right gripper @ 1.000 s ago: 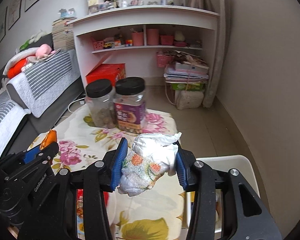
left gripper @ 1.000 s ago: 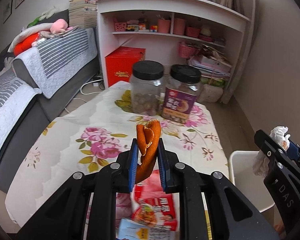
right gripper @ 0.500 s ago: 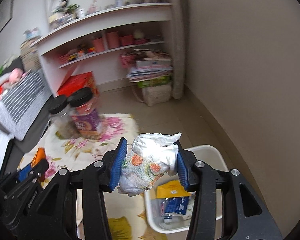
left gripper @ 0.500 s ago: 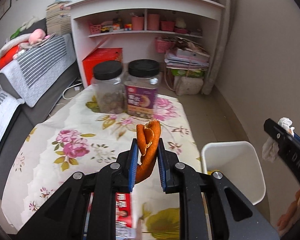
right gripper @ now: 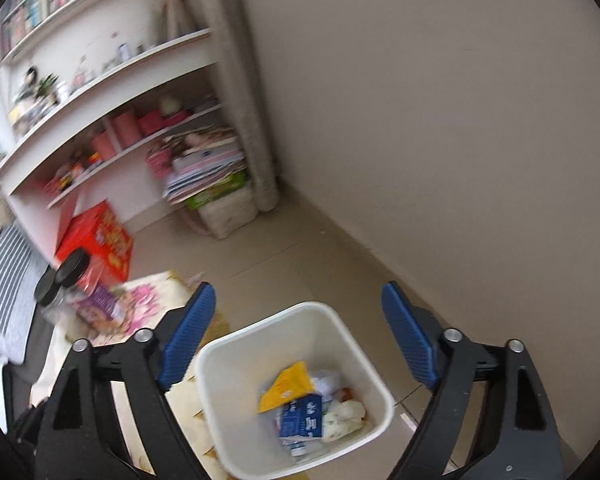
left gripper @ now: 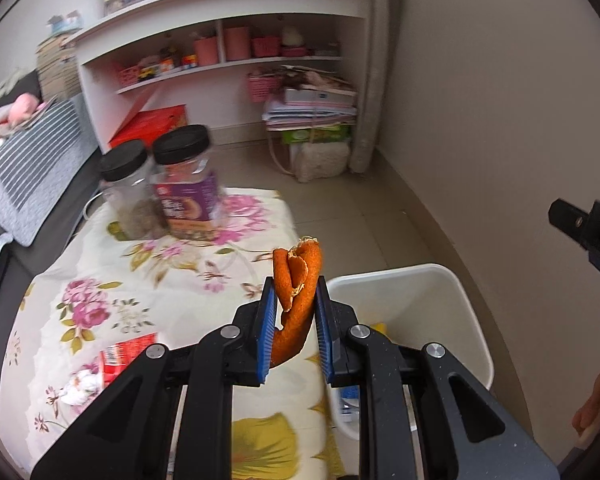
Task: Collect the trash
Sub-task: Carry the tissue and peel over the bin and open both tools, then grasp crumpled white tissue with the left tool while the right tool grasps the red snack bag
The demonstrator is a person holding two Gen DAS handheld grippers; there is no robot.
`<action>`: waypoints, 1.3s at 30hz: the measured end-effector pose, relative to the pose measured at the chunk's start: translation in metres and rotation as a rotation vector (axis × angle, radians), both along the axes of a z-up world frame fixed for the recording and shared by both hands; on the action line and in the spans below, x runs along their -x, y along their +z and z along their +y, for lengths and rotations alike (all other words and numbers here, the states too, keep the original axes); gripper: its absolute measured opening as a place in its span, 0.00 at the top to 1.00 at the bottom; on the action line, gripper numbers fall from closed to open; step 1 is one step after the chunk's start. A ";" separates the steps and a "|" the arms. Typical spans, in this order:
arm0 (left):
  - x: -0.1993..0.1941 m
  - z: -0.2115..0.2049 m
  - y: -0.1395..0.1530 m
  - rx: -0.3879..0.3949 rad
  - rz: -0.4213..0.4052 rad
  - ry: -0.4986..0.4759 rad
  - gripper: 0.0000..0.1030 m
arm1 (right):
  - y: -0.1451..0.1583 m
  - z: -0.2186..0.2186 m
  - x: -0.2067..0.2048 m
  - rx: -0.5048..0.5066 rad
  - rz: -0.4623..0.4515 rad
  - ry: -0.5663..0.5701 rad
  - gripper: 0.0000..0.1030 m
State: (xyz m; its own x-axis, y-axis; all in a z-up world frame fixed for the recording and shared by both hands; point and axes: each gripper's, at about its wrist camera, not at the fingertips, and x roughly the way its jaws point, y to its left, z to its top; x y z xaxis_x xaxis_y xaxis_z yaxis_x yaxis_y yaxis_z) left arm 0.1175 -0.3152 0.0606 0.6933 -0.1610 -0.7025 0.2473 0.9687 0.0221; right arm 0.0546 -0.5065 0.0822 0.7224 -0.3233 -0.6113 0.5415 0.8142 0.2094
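My left gripper (left gripper: pixel 293 284) is shut on a curled orange peel (left gripper: pixel 296 300) and holds it above the table's right edge, just left of the white bin (left gripper: pixel 452 292). My right gripper (right gripper: pixel 298 304) is open and empty, directly above the white bin (right gripper: pixel 256 328). Inside the bin lie the crumpled white tissue wad (right gripper: pixel 342 416), a yellow wrapper (right gripper: pixel 286 386) and a blue packet (right gripper: pixel 302 416). The right gripper's tip (left gripper: pixel 580 224) shows at the right edge of the left wrist view. A red snack wrapper (left gripper: pixel 124 356) lies on the floral tablecloth (left gripper: pixel 140 300).
Two black-lidded jars (left gripper: pixel 180 188) stand at the table's far end. A white shelf unit (left gripper: pixel 228 40), a red box (left gripper: pixel 152 124) and a stack of books (left gripper: pixel 312 108) stand behind. A grey sofa (left gripper: pixel 24 184) runs along the left. The wall (left gripper: pixel 500 120) is close on the right.
My right gripper swung over the bin and opened; the tissue wad dropped into the bin. My left gripper carried the orange peel rightward toward the bin, still shut on it.
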 end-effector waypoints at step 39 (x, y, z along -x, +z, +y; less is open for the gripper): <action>0.020 0.009 -0.029 -0.112 0.070 0.002 0.26 | -0.025 0.029 -0.009 0.140 0.184 0.100 0.07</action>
